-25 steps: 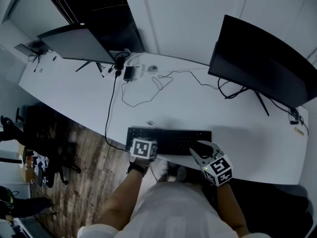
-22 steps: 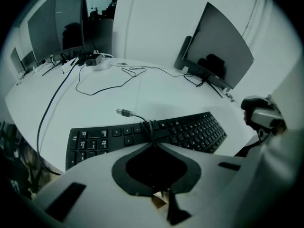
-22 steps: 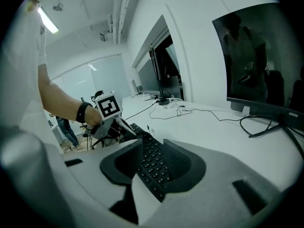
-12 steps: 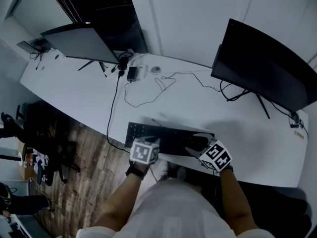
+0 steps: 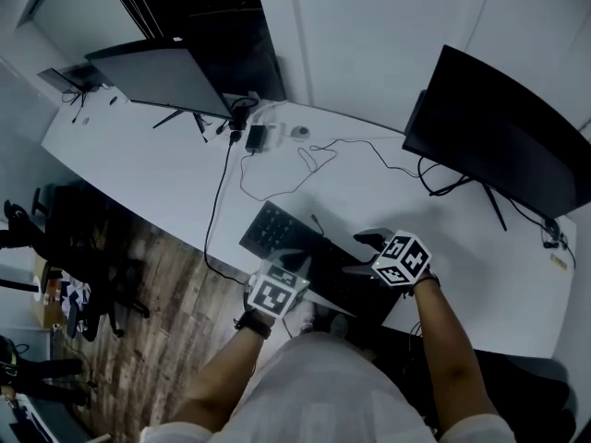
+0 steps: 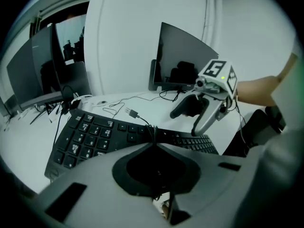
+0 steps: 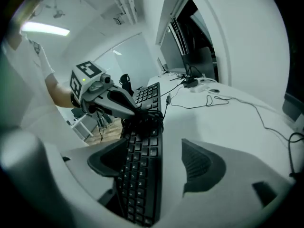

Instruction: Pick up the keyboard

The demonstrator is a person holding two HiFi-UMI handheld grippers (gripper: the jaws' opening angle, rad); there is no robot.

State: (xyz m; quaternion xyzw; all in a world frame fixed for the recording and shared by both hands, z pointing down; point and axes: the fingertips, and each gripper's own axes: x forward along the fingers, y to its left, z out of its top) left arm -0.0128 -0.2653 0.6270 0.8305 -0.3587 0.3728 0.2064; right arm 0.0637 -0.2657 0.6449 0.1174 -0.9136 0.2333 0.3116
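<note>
Head view. The keyboard [image 5: 282, 233] sits at the desk's [image 5: 166, 173] near edge, slewed. Its long axis runs on a diagonal, with the keypad end in over the desk and the other end out past the near edge. It looks tilted, so probably part-lifted already. The left gripper [image 5: 300, 266] is at the keyboard's long near side, about mid-length. The right gripper [image 5: 362, 255] is over the end that overhangs the desk edge. Both are on the keyboard, but only the right is placed to take an end.

Left gripper view. The jaws are closed tight, pinched on the keyboard's [image 6: 90, 137] near rim. A strand of cable [image 6: 137, 115] runs to the same spot, and I cannot tell whether it is caught in the pinch too. The keyboard stretches away to both sides, crosswise to this gripper. The right gripper [image 6: 192, 120] hangs over the far right stretch with its jaws apart.

Right gripper view. The jaws are wide and have just been opening. The keyboard [image 7: 142, 194] runs straight between them, its long axis in line with the way this gripper points, so the jaws straddle its short width. The left-hand pad is close to one long edge, and the other pad stands clear with bare desk showing in the gap. Neither presses, so there is no grip here yet. The left gripper's [image 7: 137, 115] tip bites the keyboard further along.

Judgement: the coming move is a squeeze across the short width.
</note>
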